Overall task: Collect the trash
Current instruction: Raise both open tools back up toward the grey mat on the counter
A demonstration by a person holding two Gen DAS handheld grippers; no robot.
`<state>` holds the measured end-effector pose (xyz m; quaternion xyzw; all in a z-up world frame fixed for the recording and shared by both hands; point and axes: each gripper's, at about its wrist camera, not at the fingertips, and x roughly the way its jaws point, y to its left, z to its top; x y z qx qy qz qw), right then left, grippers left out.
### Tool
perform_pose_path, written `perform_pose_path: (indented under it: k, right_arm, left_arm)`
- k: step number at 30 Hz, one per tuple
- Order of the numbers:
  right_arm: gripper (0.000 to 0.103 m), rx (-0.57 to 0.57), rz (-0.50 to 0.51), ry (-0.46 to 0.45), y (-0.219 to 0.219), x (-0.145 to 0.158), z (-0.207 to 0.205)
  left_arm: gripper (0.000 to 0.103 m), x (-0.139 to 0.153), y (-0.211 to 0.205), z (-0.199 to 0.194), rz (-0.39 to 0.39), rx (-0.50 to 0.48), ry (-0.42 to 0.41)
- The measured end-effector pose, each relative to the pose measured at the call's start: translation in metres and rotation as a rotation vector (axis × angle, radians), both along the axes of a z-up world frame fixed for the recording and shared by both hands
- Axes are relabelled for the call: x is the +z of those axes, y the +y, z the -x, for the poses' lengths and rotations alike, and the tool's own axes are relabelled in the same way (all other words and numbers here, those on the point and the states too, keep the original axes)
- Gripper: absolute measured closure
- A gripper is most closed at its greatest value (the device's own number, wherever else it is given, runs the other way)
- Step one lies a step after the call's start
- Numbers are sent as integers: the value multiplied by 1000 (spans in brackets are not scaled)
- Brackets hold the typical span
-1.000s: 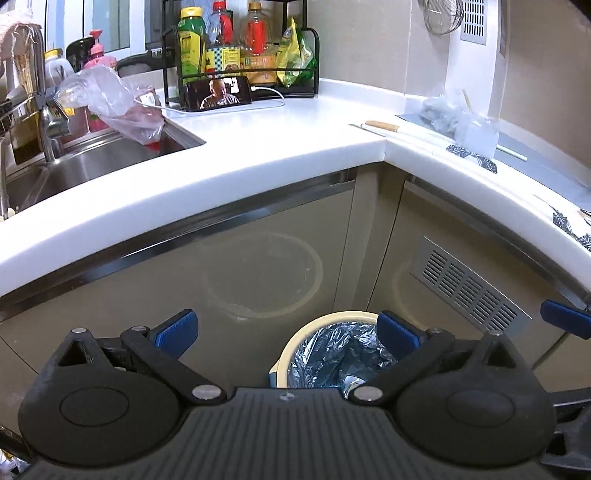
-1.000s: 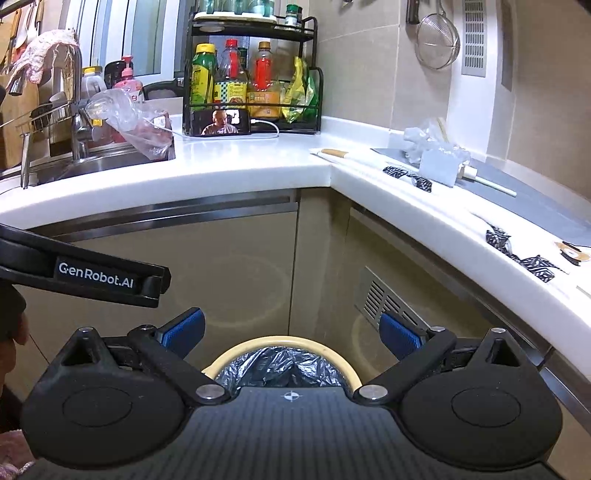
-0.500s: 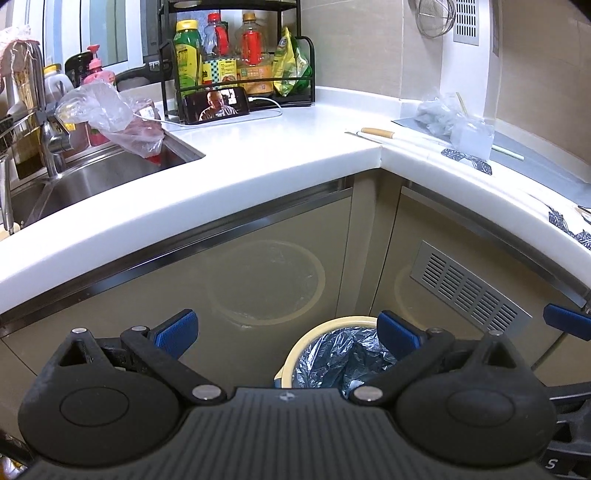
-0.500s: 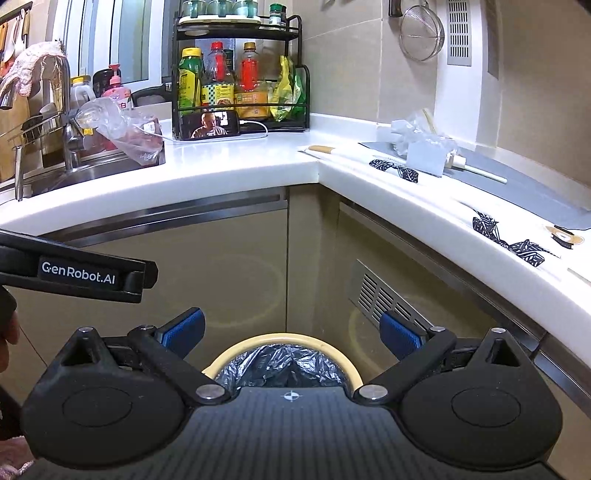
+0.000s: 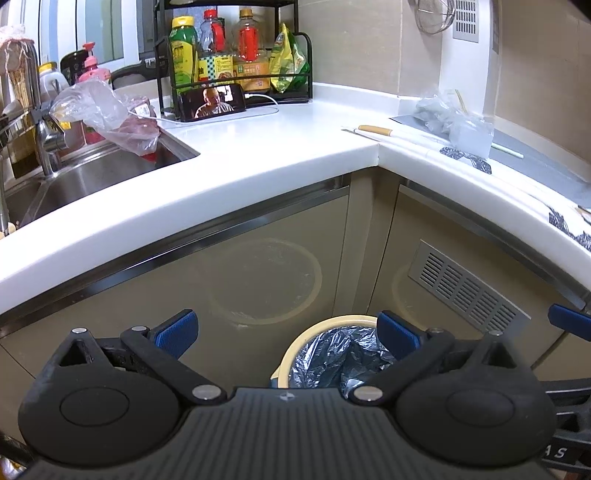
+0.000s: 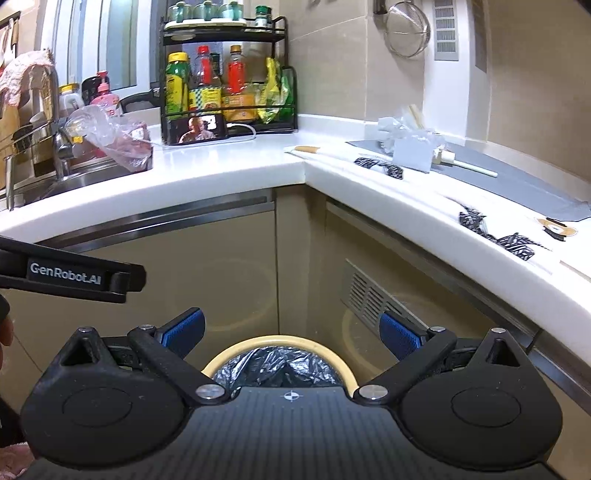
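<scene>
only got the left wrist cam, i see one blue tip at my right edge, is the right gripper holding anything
Observer: No. The right gripper is open with nothing between its fingers, and the trash bin shows below the gap.
Operator: any trash further right on the counter than i can see
Observer: Yes. A small round tan and black scrap lies on the counter, beyond the black patterned scraps.
Operator: whats on top of the rack, mine cuts off
Observer: A row of small green-lidded jars stands on the top shelf of the rack.
</scene>
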<state>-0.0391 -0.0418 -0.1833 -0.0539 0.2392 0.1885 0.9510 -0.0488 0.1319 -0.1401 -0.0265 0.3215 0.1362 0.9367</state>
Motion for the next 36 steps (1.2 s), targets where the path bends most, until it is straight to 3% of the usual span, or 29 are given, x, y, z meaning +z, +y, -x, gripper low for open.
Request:
perform_pose_path:
  k: [8, 16, 22, 28, 32, 36]
  right_arm:
    - [2, -66, -58, -17, -25, 18, -15]
    - [2, -139, -94, -147, -58, 58, -26]
    - [1, -250, -105, -243, -89, 82, -34]
    - [0, -312, -114, -277, -112, 92, -45]
    - [0, -341, -127, -274, -124, 91, -55]
    - [0, -354, -137, -264, -129, 87, -66]
  left_arm:
    - [0, 16, -1, -21, 37, -11, -16]
    - [0, 51, -20, -58, 89, -53, -87]
    - [0, 80, -47, -89, 124, -136, -150]
    - [0, 103, -85, -130, 89, -217, -224]
    - [0, 112, -106, -168, 162, -293, -222]
    - [0, 105, -131, -222, 213, -381, -147]
